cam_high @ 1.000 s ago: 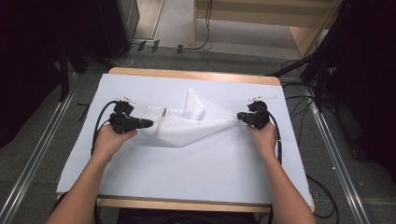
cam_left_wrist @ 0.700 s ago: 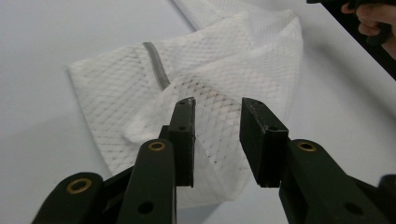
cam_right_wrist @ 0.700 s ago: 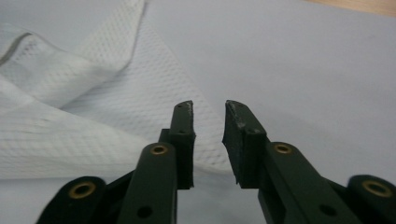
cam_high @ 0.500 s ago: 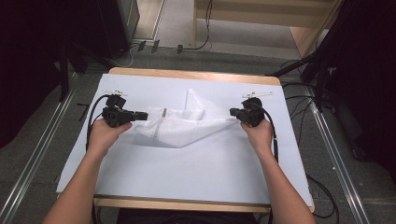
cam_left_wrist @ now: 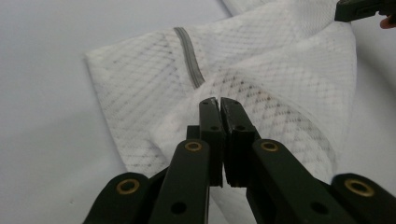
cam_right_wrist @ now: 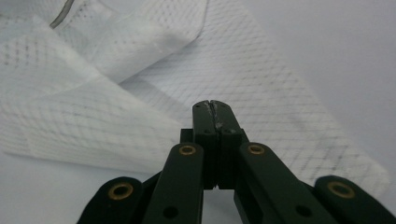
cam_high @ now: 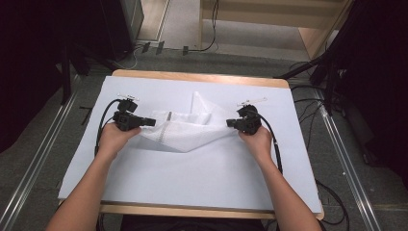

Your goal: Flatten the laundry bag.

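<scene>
- The tabletop (cam_high: 144,192), under its pale sheet, carries a white mesh laundry bag (cam_high: 185,132) in the middle of its far half. The bag is crumpled, with one flap standing up toward the far edge and a point hanging toward the person.
- Compared with a second ago, both hands have slid a little toward the far side of the tabletop, and the bag's upper edge is now drawn out flatter between them.
- The left gripper (cam_high: 146,122) lies at the bag's left edge. Its jaws have just been closing and now stand together, with the mesh running in under their tips in the left gripper view; I cannot tell for certain that cloth is pinched.
- The right gripper (cam_high: 232,123) lies at the bag's right corner. Its jaws have likewise just closed flat together over the mesh (cam_right_wrist: 261,93).
- With both ends apparently gripped, the bag looks ready to be lifted or spread.
- The grey zip strip (cam_left_wrist: 189,58) runs near the left edge.
</scene>
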A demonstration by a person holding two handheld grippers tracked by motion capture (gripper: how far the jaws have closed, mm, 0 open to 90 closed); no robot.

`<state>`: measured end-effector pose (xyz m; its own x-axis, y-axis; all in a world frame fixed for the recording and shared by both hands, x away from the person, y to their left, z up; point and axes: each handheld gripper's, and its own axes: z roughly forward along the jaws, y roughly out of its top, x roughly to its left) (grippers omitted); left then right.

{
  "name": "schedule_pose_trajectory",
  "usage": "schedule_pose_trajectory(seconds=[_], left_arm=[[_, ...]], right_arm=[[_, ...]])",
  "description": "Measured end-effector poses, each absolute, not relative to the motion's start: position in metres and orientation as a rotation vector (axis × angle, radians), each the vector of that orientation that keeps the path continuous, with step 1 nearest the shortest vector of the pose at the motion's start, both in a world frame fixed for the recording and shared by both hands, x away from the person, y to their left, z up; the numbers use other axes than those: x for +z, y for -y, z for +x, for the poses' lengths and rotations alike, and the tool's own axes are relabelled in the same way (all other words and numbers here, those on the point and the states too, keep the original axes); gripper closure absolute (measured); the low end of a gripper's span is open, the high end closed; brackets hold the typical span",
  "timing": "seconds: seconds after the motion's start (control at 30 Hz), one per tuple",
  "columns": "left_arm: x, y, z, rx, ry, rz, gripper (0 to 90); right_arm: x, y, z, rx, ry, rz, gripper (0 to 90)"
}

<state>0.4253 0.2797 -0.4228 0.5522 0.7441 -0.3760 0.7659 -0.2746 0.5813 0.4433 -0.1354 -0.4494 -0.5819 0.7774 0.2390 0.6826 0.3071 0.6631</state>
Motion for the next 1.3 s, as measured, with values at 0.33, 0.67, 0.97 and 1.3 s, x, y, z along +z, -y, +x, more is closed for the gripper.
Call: schedule_pose_trajectory(seconds=[0.33,0.67,0.97,1.3], left_arm=[[-0.425,-0.278,0.418,-0.003,-1.201,2.085,85.2],[-0.428,-0.290,0.460,0.116,-1.215,2.063,81.2],[-0.442,-0.282,0.486,0.204,-1.216,2.116,64.9],[-0.454,-0.271,0.489,0.213,-1.177,2.116,58.5]], right_arm=[[-0.455,0.129,0.432,1.101,-2.478,1.340,90.0],[-0.454,0.134,0.434,1.123,-2.453,1.341,89.5],[-0.451,0.154,0.429,1.124,-2.396,1.397,85.5],[-0.454,0.183,0.432,1.096,-2.299,1.477,77.9]])
